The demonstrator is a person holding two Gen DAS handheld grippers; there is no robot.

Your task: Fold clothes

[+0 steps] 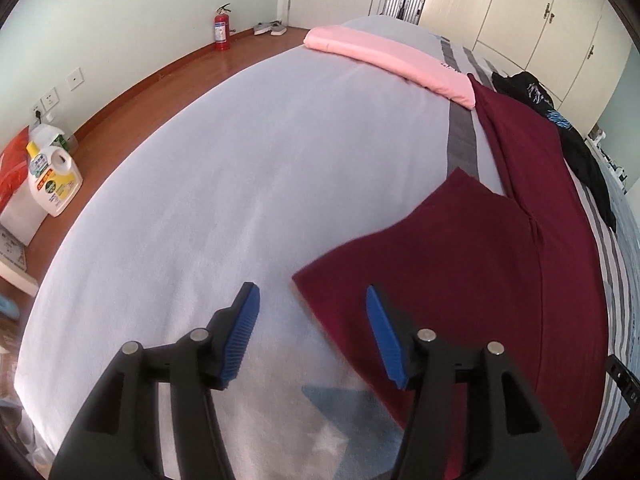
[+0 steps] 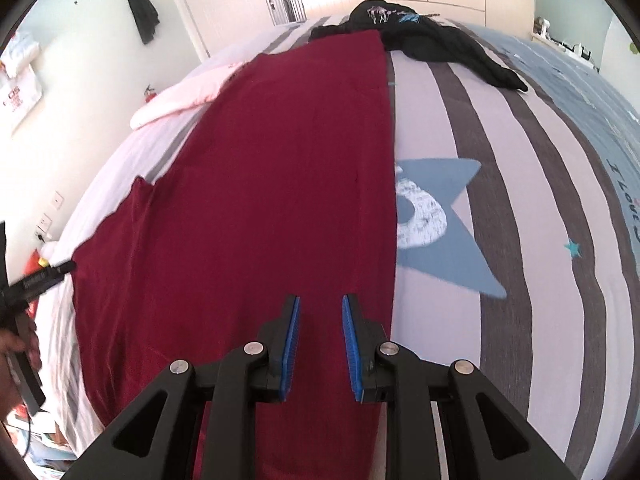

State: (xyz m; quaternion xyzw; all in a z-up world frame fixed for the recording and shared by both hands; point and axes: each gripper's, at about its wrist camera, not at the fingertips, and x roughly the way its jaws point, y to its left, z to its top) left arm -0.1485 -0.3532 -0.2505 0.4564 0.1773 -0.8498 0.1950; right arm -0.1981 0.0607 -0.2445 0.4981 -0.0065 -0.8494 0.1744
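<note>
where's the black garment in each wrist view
Left wrist: black garment at the right edge, beyond the dark red garment.
Right wrist: black garment at top centre, at the red garment's far end.
Shared landmark: the folded pink garment.

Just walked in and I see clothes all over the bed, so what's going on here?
A person holding a gripper in each hand is folding clothes on the bed. The maroon garment lies spread out, one side already turned in to a straight edge. The left gripper is open beside the sleeve; the right gripper is open above the body. Neither grips cloth. A folded pink garment and a crumpled black one lie farther up.
</note>
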